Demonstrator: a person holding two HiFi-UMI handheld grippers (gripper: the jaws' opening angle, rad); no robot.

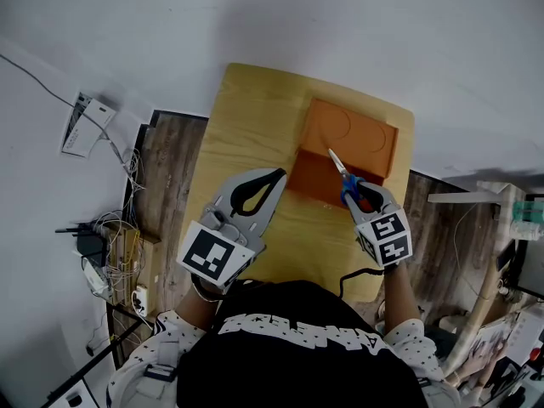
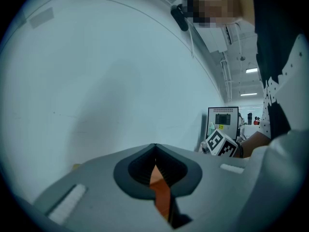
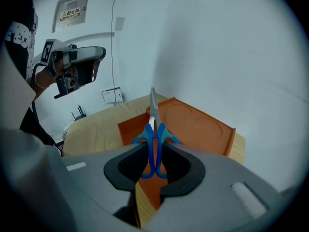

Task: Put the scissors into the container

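We hold the blue-handled scissors in our right gripper, jaws clamped on the handles, blades pointing out over the orange container on the wooden table. Our left gripper hovers beside the container, jaws together, empty.

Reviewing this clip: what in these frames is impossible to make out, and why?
1. Head view: the container's lower compartment floor, partly covered by the scissors and right gripper.
2. Head view: the table's near edge, hidden by the person's torso.
3. Left gripper view: nearly everything below, behind the shut left gripper; only an orange sliver shows.
4. Right gripper view: the wall sign, print too small to read.
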